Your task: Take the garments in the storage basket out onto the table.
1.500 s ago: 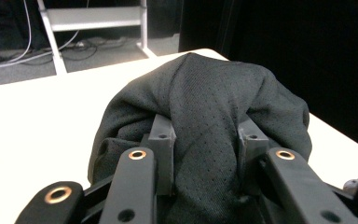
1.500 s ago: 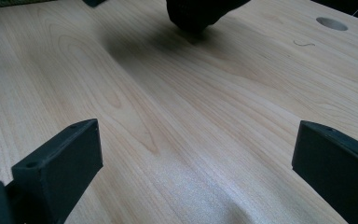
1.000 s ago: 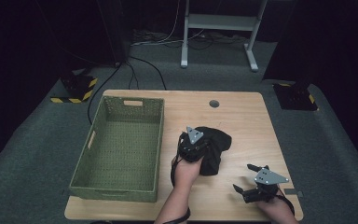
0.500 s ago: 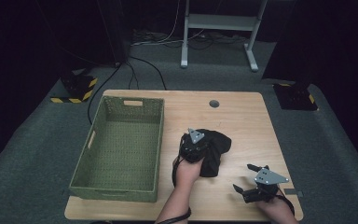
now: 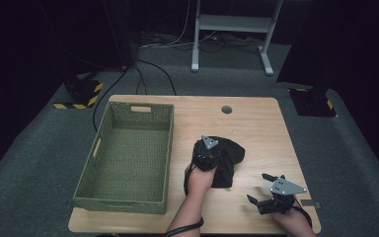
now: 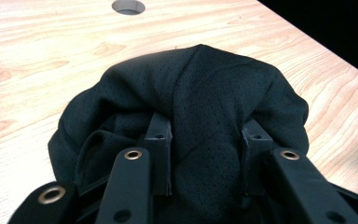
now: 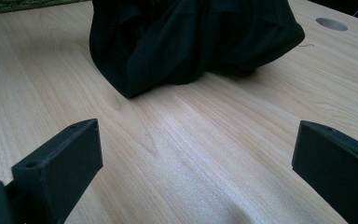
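- The soft black cloth with tiny holes (image 6: 223, 102) lies in a rumpled, rounded heap on the pale wooden table (image 5: 256, 123). It sits near the middle of the table, a bit toward the person's side, just right of the basket.
- The left gripper (image 6: 207, 154) is made of hard black plastic with small shiny rings on its arms. Its two jaws pinch a thick fold of the cloth between them.
- The jaws have just been easing apart a little, and the fold is between them, pressed on both sides.
- The right gripper (image 7: 196, 158) rests low over bare wood, well apart from the cloth. Its two blocky jaws stand wide apart with nothing between them.
- The green woven basket (image 5: 98, 148) is a long box shape with slot handles. It stands on the left part of the table.
- The table is smooth, with wavy wood grain and a small round hole (image 5: 226, 109) near the far edge.
- The floor is grey carpet (image 5: 39, 148). A white metal frame (image 5: 232, 29) and black cables (image 5: 153, 74) are behind the table, and the room is dark.
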`<state>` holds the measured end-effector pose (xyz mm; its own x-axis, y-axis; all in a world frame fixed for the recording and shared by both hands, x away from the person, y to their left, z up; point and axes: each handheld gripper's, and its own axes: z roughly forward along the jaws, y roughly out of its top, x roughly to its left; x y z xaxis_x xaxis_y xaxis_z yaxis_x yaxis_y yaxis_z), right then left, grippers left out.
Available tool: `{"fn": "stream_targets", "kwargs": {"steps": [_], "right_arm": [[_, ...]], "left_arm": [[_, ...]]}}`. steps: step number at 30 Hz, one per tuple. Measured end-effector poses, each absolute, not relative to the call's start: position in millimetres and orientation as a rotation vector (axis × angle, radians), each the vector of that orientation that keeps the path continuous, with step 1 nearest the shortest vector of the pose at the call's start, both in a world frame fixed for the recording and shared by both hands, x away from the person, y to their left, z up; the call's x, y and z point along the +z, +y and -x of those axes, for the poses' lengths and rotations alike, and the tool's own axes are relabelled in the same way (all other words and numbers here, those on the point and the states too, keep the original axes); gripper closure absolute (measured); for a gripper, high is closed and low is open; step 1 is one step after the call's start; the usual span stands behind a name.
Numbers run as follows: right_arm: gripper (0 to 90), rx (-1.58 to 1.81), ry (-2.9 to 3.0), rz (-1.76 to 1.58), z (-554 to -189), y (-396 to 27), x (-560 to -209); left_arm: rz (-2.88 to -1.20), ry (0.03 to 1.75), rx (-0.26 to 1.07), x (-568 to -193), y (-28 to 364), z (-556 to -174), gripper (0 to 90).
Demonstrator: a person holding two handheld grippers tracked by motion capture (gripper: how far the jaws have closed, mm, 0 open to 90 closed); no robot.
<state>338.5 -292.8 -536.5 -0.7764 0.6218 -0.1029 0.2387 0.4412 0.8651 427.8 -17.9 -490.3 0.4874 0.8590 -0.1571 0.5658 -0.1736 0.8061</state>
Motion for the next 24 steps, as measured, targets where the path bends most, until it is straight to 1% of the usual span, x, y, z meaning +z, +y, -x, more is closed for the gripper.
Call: {"fn": "stream_targets", "kwargs": {"steps": [16,24], "right_arm": [[1.2,1.295,2.281,-0.732,-338.4,-294.1,-536.3],[1.2,1.291,2.28,-0.728,-337.8,-293.8,-536.3]], "left_arm": [[-1.896,1.189,0.379,-499.0,-24.4,-430.6,60.3],[-1.911,1.189,0.348,-500.6,-26.5,-430.3,55.3]]}}
